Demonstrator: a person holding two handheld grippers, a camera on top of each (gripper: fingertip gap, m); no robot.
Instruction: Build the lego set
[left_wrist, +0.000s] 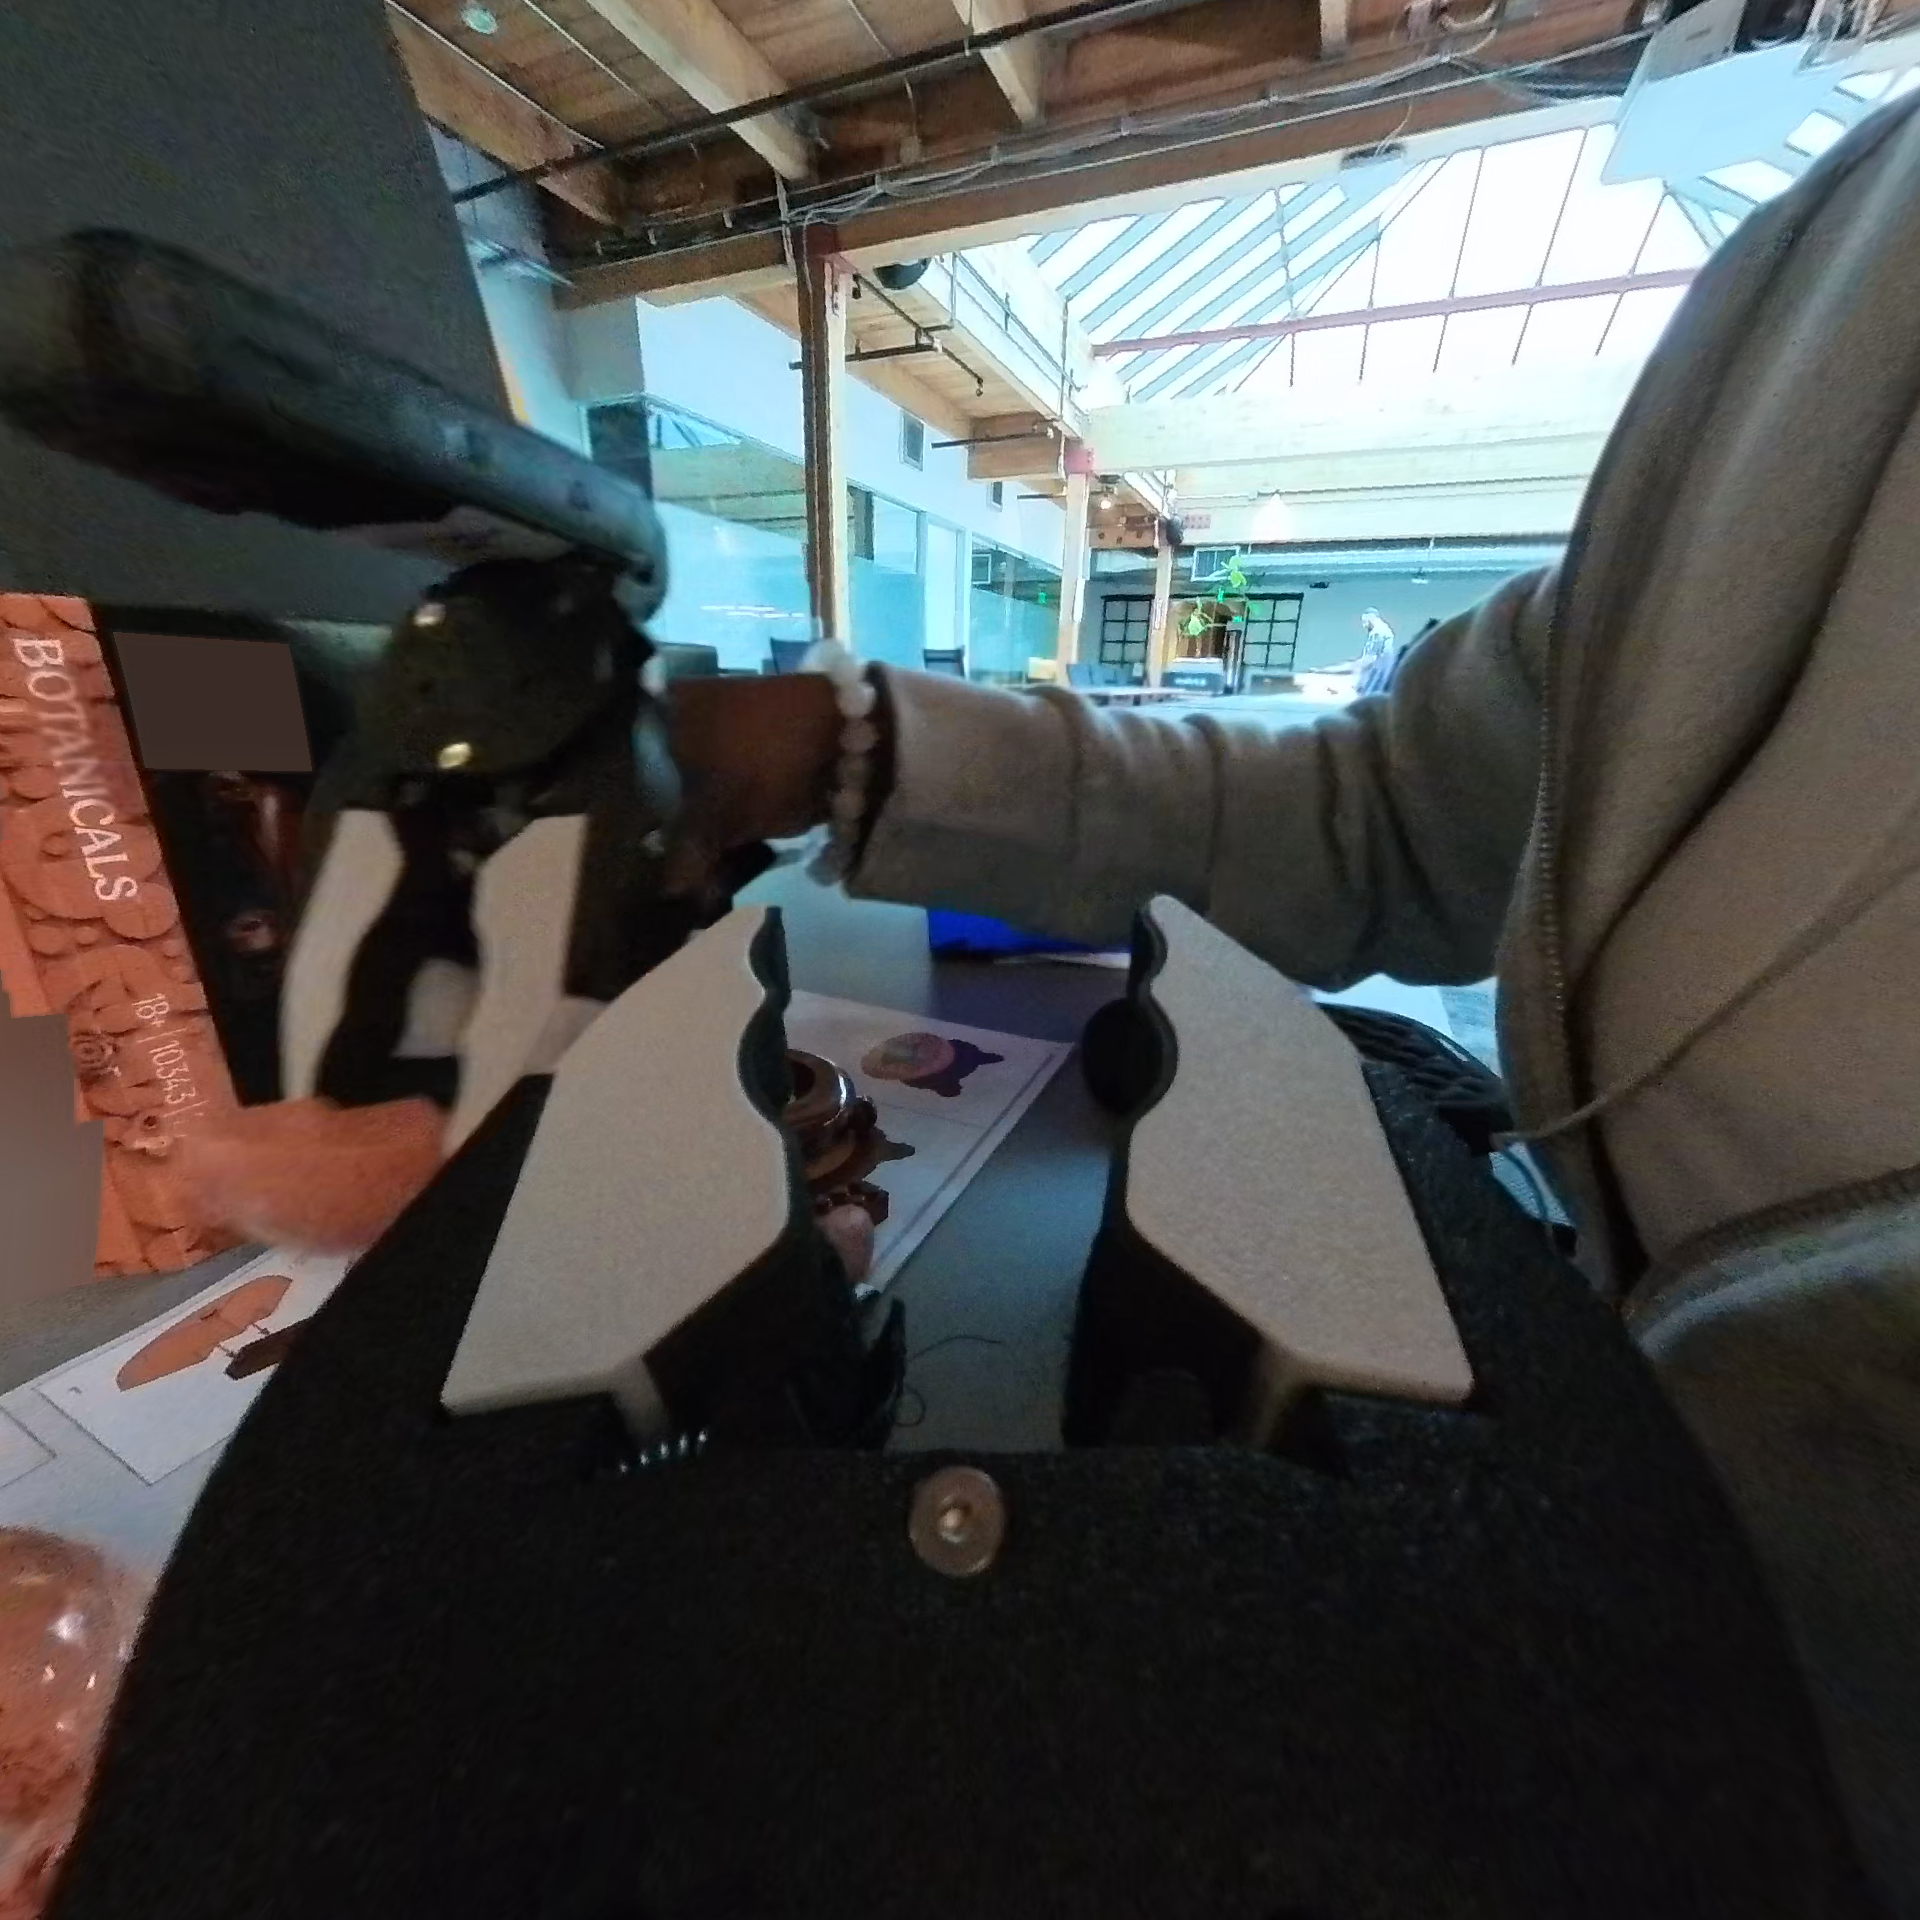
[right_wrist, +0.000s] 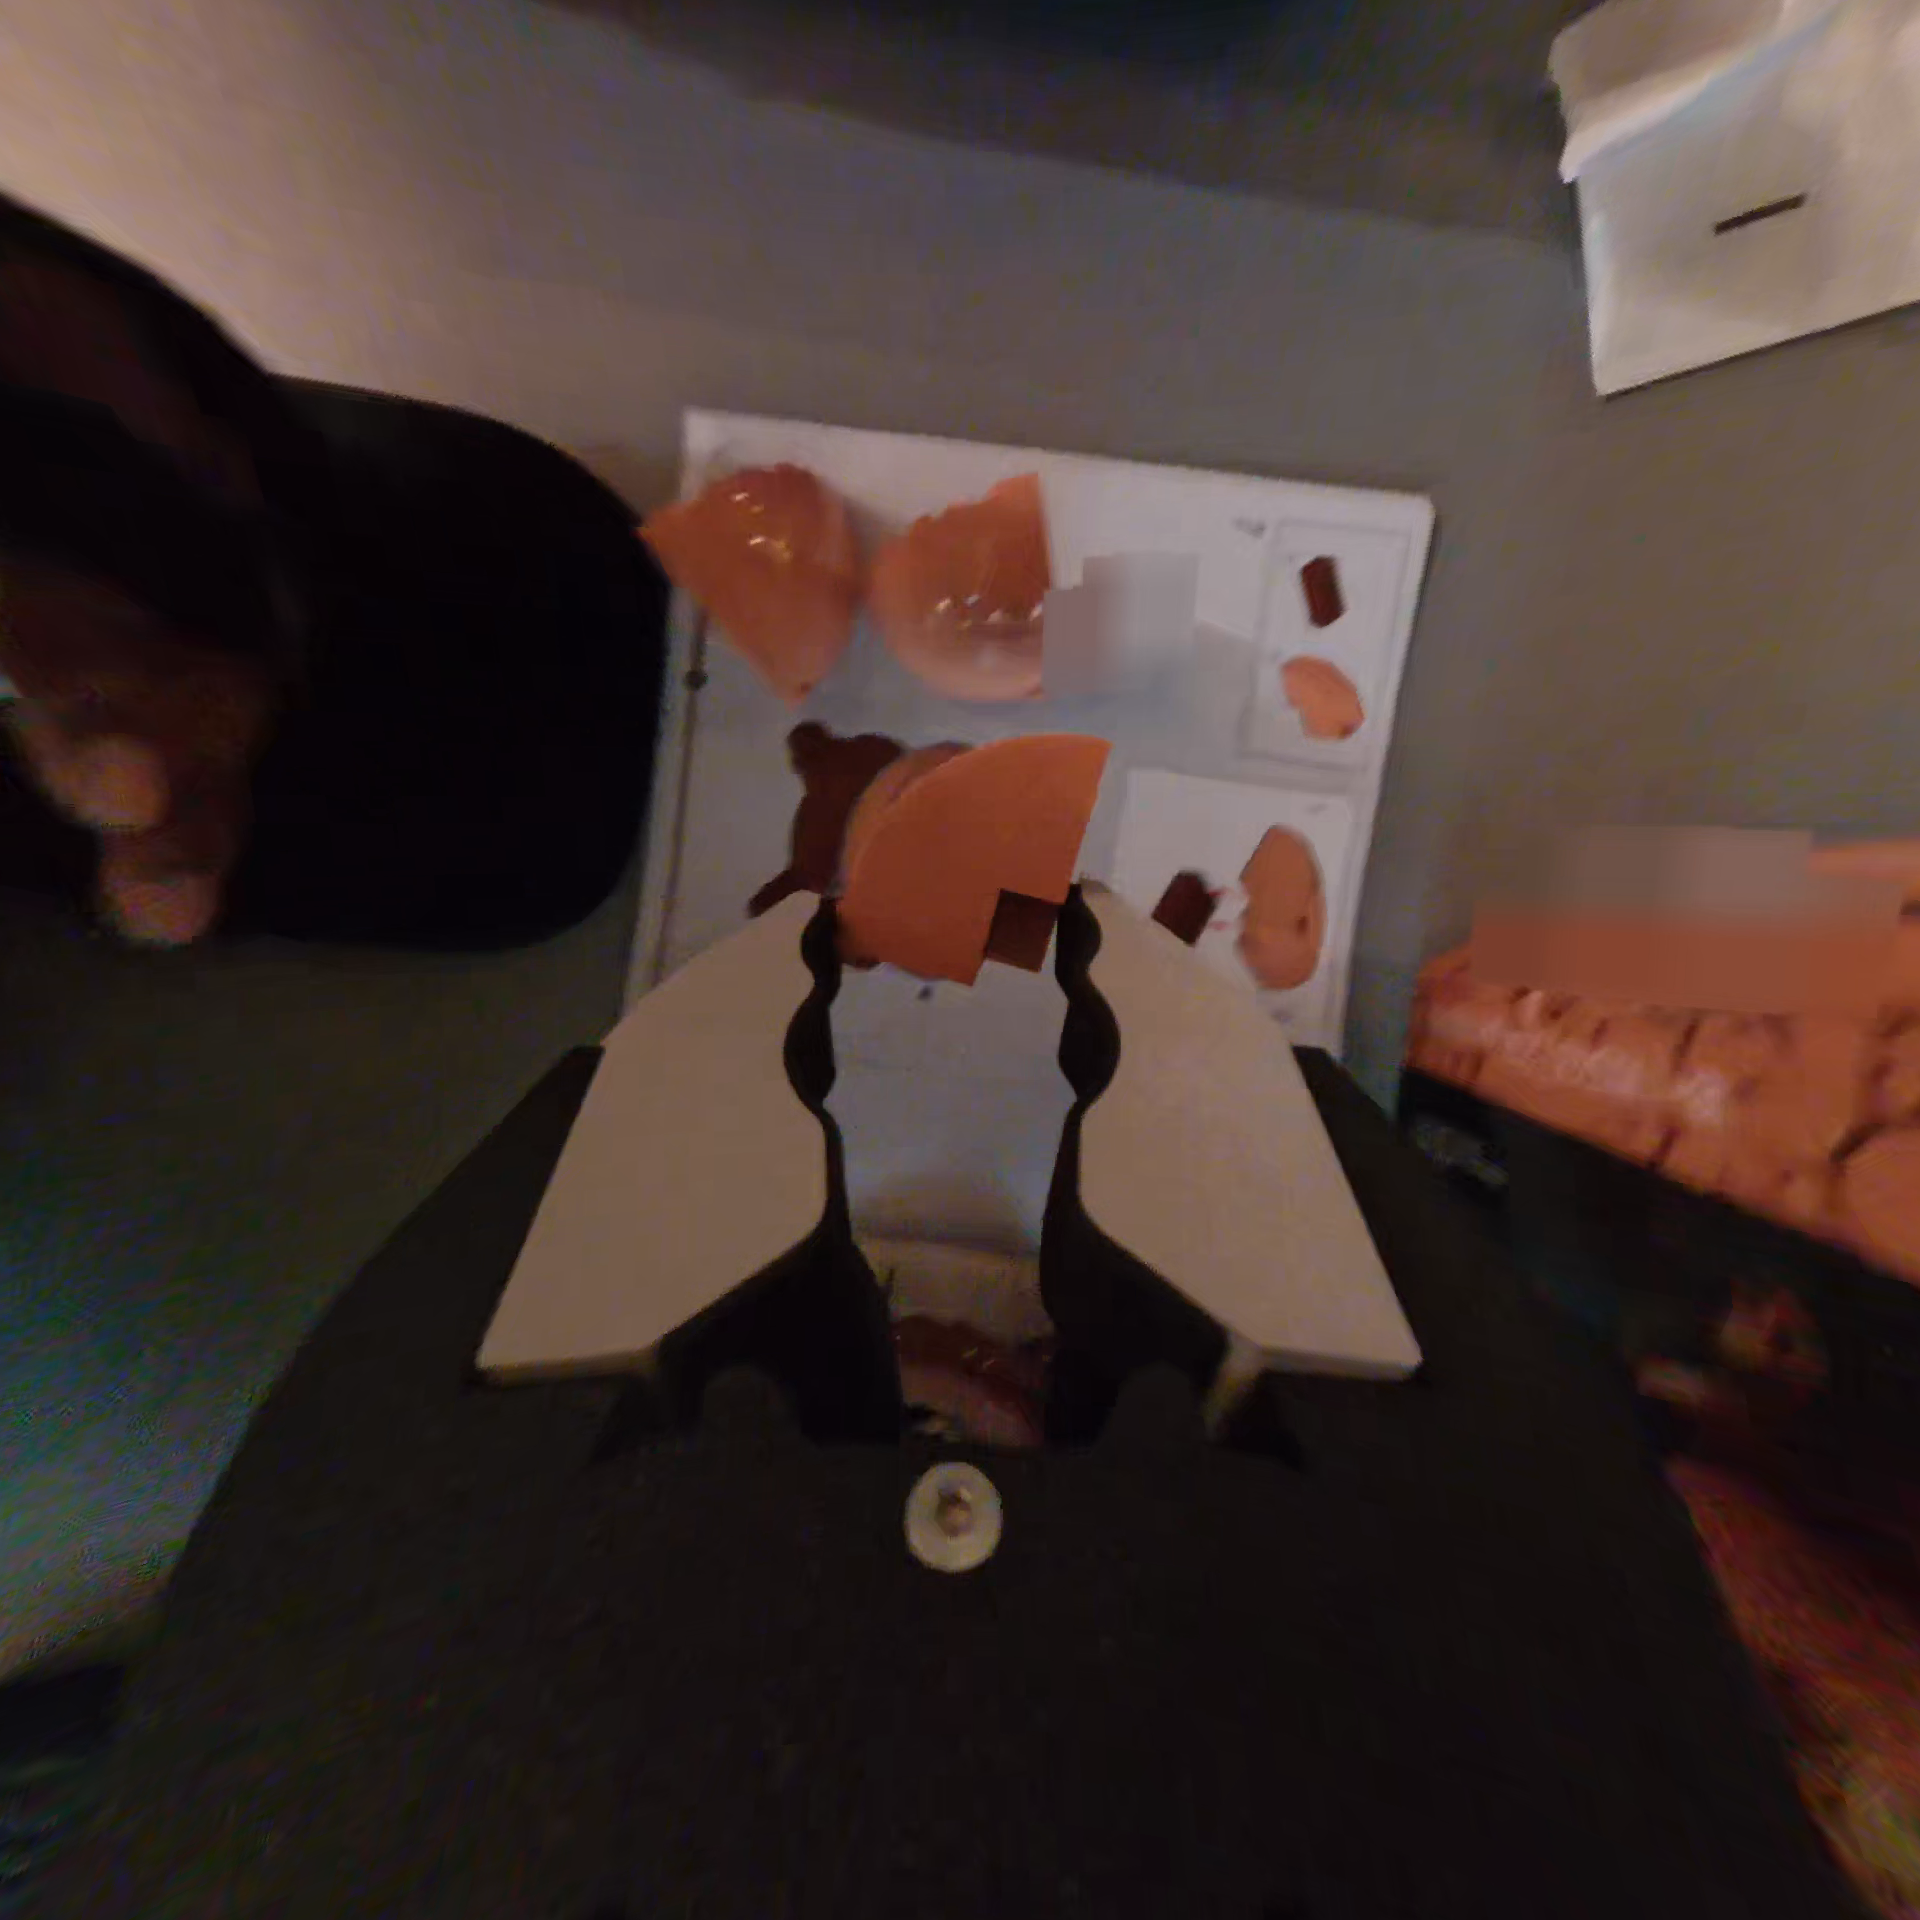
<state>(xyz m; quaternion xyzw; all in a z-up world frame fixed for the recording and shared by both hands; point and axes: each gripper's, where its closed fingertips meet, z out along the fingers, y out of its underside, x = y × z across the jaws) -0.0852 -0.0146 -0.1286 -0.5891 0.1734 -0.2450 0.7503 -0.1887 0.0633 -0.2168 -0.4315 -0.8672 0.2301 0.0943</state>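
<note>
Right gripper is clamping an orange curved piece with a brown block on it above the instruction sheet, apparently carrying it; left gripper is hanging spread and empty beside a brown part on the table.
</note>
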